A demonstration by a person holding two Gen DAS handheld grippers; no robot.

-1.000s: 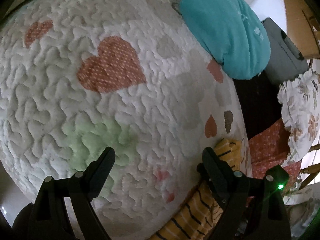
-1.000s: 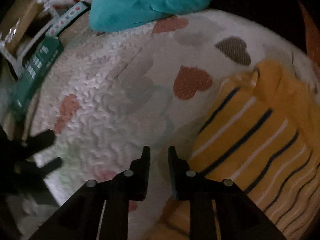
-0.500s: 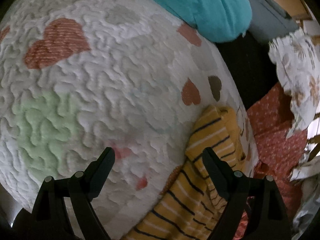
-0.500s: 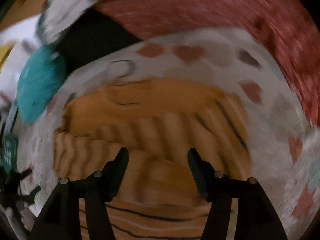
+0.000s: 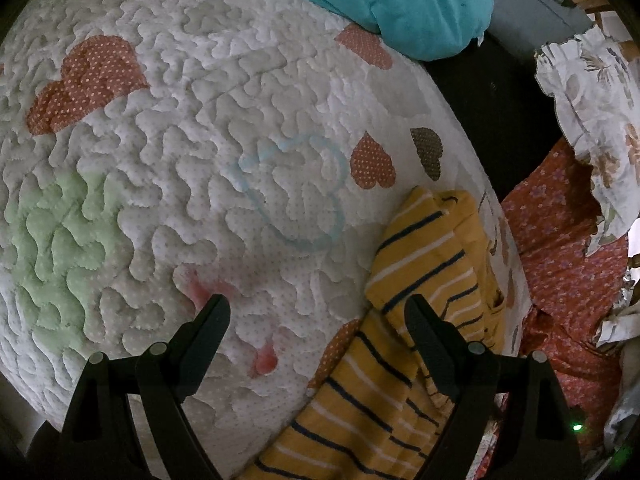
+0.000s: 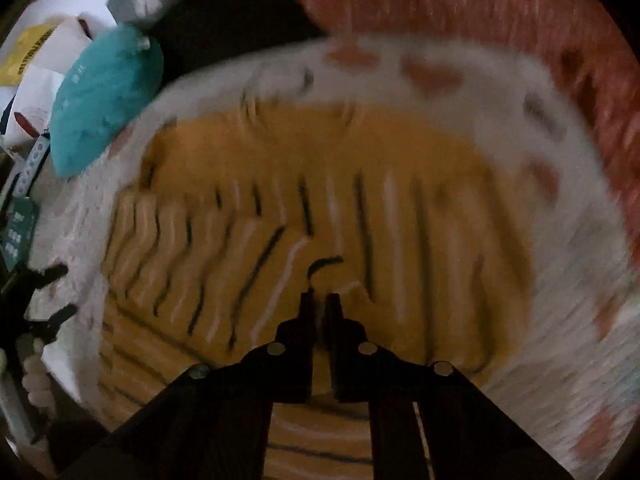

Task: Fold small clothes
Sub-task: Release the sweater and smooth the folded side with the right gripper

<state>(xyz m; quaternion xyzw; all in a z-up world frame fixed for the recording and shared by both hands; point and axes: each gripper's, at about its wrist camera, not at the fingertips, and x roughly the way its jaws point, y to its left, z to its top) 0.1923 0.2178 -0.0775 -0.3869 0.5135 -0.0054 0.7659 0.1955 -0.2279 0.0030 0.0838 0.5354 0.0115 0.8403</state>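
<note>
Right up close, the right gripper (image 6: 320, 300) has its two black fingers drawn almost together, only a thin slit between the tips, and they sit down on the yellow striped garment (image 6: 320, 200). A small pucker of the cloth rises at the tips, but that view is smeared and I cannot tell for certain that fabric is pinched between them. The left gripper (image 5: 316, 312) stands wide apart with nothing between its fingers, hovering over the white quilt (image 5: 200, 160); its right-hand finger (image 5: 432, 336) overlaps the edge of the garment in the left wrist view.

The garment (image 5: 420, 280), yellow with dark and white stripes, lies partly folded on the quilt near its edge, one layer doubled over another. The quilt is puffy and stitched, with orange dotted hearts, a pale green patch and a faint blue heart outline just beyond the left fingers.

Farther off, a teal cushion (image 5: 400, 4) rests on the far rim of the quilt. Beyond the quilt's edge lie a red patterned cloth (image 5: 560, 260) and a white floral fabric (image 5: 600, 100).
</note>
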